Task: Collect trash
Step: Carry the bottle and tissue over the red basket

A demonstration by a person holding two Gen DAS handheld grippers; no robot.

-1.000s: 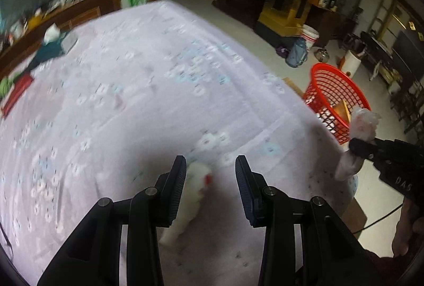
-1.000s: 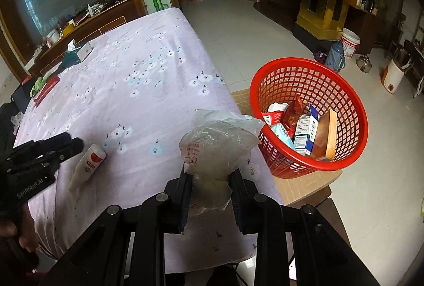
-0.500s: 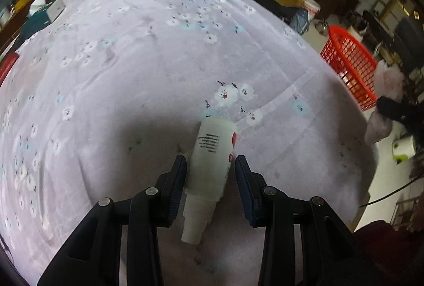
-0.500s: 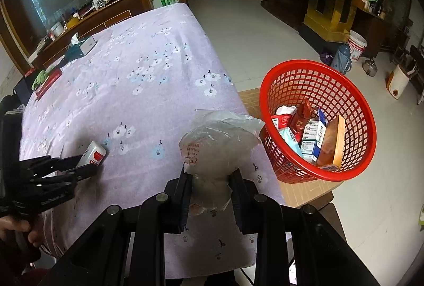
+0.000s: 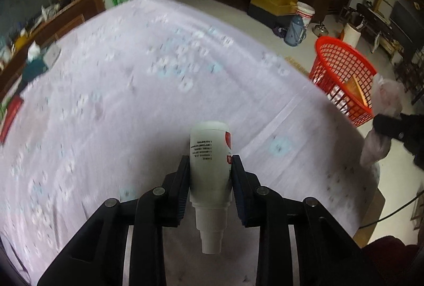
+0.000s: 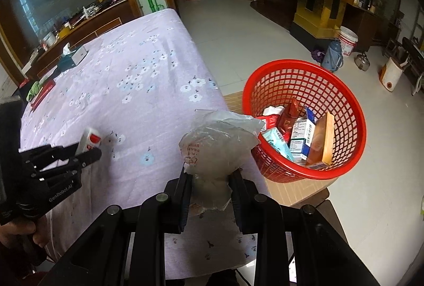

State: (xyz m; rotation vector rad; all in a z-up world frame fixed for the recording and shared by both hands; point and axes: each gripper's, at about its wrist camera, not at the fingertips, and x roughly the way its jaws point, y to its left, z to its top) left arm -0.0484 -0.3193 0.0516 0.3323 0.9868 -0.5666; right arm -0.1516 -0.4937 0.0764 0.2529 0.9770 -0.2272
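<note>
Left tongs [image 5: 210, 170] clamped on one white bottle [image 5: 210, 153], above the cloth-covered surface [image 5: 132, 105]. Right tongs [image 6: 210, 181] clamped on one crumpled plastic bag [image 6: 216, 144], beside one red basket [image 6: 341, 111] holding several cartons.

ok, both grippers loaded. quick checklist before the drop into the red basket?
1. Left gripper shut on white bottle: ok, pads on both sides.
2. Right gripper shut on plastic bag: ok, pinched at its lower end.
3. Red basket has room: ok, cartons fill only the lower part.
4. Bag above the basket opening: not ok, it sits beside the rim, over the table edge.
5. Bottle clear of the tablecloth: cannot tell.
6. Basket footing steady: cannot tell, its base is hidden.
</note>
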